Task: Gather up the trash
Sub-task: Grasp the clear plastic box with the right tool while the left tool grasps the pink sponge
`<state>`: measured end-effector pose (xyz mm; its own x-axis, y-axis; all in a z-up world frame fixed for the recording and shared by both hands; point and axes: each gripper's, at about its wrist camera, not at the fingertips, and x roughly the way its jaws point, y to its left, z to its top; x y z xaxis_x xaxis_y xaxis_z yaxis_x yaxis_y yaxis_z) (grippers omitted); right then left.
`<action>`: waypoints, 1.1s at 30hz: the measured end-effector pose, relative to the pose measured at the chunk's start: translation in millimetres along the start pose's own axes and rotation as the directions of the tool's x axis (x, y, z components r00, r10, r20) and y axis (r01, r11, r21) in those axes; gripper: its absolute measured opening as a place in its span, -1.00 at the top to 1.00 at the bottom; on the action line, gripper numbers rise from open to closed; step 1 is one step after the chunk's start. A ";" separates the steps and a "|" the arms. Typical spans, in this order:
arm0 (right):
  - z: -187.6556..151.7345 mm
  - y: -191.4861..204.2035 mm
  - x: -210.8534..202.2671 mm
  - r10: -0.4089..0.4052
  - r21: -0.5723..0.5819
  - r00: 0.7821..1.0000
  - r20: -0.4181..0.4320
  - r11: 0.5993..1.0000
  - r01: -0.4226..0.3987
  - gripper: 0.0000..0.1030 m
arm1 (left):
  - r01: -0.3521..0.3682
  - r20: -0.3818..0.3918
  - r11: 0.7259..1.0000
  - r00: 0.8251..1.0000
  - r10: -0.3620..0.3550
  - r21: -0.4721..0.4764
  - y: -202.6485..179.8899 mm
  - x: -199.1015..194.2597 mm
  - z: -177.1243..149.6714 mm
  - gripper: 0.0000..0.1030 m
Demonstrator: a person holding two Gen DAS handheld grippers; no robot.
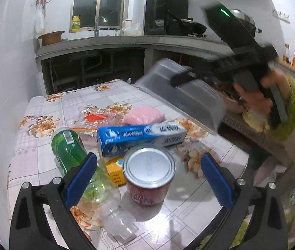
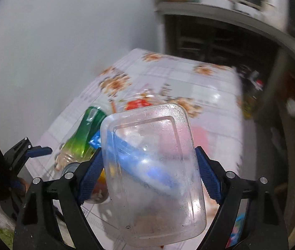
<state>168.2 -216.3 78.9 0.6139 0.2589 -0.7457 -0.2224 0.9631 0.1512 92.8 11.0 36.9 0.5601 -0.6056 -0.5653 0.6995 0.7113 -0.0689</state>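
My left gripper (image 1: 147, 166) is open, its blue pads either side of an upright red tin can (image 1: 149, 175) on the floral table (image 1: 64, 108), not touching it. Around the can lie a green plastic bottle (image 1: 70, 148), a blue toothpaste box (image 1: 141, 137), a small yellow box (image 1: 115, 169), a pink sponge (image 1: 143, 114), a clear wrapper (image 1: 97, 114) and a clear cup (image 1: 122, 223). My right gripper (image 2: 149, 166) is shut on a clear plastic container (image 2: 153, 170) held above the table; it shows blurred in the left wrist view (image 1: 185, 95).
A white wall runs along the table's left side. A kitchen counter (image 1: 126, 41) with sink, black appliance and wok stands behind. A woven surface with food scraps (image 1: 251, 120) lies right of the table. The left gripper shows in the right wrist view (image 2: 37, 152).
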 end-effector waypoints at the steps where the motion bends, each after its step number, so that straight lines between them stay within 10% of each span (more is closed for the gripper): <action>1: -5.8 -6.0 -6.6 -0.009 0.034 1.000 0.013 0.999 0.008 -0.56 | 0.013 0.006 1.000 1.000 -0.013 -0.015 4.6 -1.2 6.9 -0.89; 7: -47.7 -29.5 -26.0 -0.050 0.214 0.998 0.041 0.976 0.040 -0.56 | 0.077 0.018 0.993 0.997 -0.076 -0.086 33.8 6.1 59.7 -0.89; 14: -91.1 -48.9 -23.2 -0.070 0.386 0.997 0.017 0.921 0.058 -0.56 | 0.169 -0.272 0.986 0.948 -0.164 -0.008 35.4 100.2 131.0 -0.89; 22: -112.4 -67.2 -16.3 -0.071 0.509 0.997 -0.010 0.858 0.066 -0.56 | 0.180 -0.543 0.929 0.839 0.025 0.322 -18.9 246.5 132.8 -0.89; 33: -126.7 -82.4 -14.3 -0.045 0.552 0.999 -0.009 0.833 0.042 -0.56 | 0.199 -0.705 0.899 0.693 0.153 0.390 -24.1 332.1 101.0 -0.89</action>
<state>81.8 -308.6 -5.1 0.6166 0.2150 -0.7574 0.2584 0.8534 0.4527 306.8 -243.3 -66.1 0.1820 -0.0594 -0.9815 0.9136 0.3793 0.1464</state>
